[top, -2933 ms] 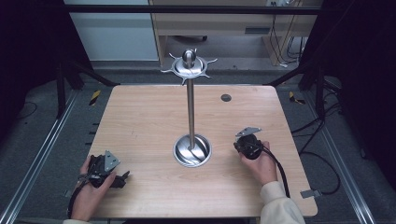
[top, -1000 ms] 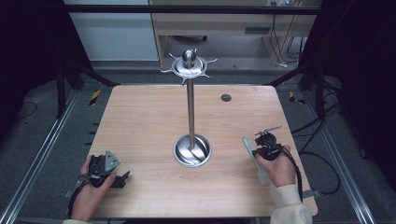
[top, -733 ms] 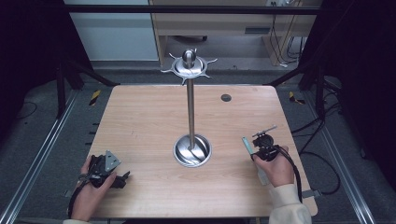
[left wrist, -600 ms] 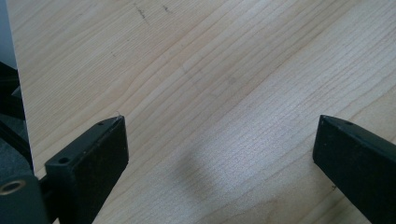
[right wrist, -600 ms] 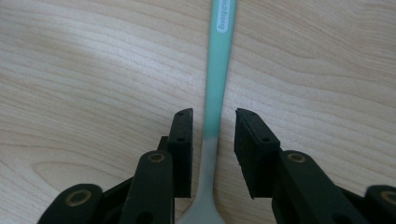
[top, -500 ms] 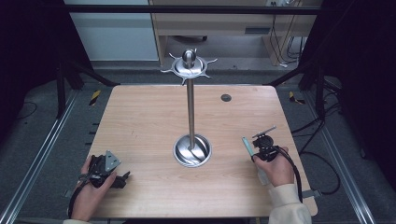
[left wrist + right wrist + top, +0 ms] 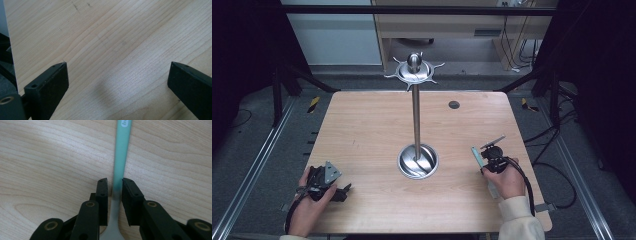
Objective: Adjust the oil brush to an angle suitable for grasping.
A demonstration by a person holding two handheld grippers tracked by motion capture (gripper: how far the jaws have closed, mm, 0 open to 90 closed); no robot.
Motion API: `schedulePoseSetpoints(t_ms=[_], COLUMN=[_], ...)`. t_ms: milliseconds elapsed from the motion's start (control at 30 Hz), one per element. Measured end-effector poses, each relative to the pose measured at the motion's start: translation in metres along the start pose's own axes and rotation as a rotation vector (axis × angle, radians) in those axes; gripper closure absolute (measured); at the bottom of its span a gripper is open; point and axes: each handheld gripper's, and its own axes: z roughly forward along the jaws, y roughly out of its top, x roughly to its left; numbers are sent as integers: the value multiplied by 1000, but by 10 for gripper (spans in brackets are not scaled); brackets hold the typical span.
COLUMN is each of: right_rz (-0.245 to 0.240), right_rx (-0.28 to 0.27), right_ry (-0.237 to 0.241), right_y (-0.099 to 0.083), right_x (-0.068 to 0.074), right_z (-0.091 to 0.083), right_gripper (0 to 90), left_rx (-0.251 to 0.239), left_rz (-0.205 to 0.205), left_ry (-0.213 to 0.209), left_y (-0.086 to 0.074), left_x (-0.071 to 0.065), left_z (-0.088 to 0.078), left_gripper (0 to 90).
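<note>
A teal-handled utensil [image 7: 121, 152] lies flat on the wooden table [image 7: 362, 130], its handle [image 7: 475, 154] pointing away from the person at the right side. My right gripper [image 7: 115, 187] has its jaws closed around the handle near the pale wider end; in the high view the right gripper [image 7: 484, 162] sits right of the metal stand. The stand has a round base [image 7: 417, 161], a tall pole and a hooked top [image 7: 414, 70]. My left gripper [image 7: 343, 190] rests at the table's front left. In its own view the left gripper [image 7: 117, 80] stands wide open over bare wood.
A small dark round insert [image 7: 454, 104] sits in the tabletop at the back right. The table's left edge [image 7: 8, 50] is close to the left gripper. Cables [image 7: 562, 175] trail off the table's right side.
Since 2.9 s ago my right gripper has shifted right, away from the stand's base, and the teal handle shows beside it. It has barely moved over the last second. The left gripper stayed put.
</note>
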Motion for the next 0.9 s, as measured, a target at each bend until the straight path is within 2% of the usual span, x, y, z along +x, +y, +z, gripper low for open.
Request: schedulePoseSetpoints(t_ms=[900], right_rz=[29], right_rx=[23], right_ry=[2], right_y=[3], right_x=[-3], right_z=[4], right_gripper=[809], left_rx=[3], left_rz=[7], left_ry=[0], left_y=[0], left_x=[0], left_z=[0], left_gripper=[31])
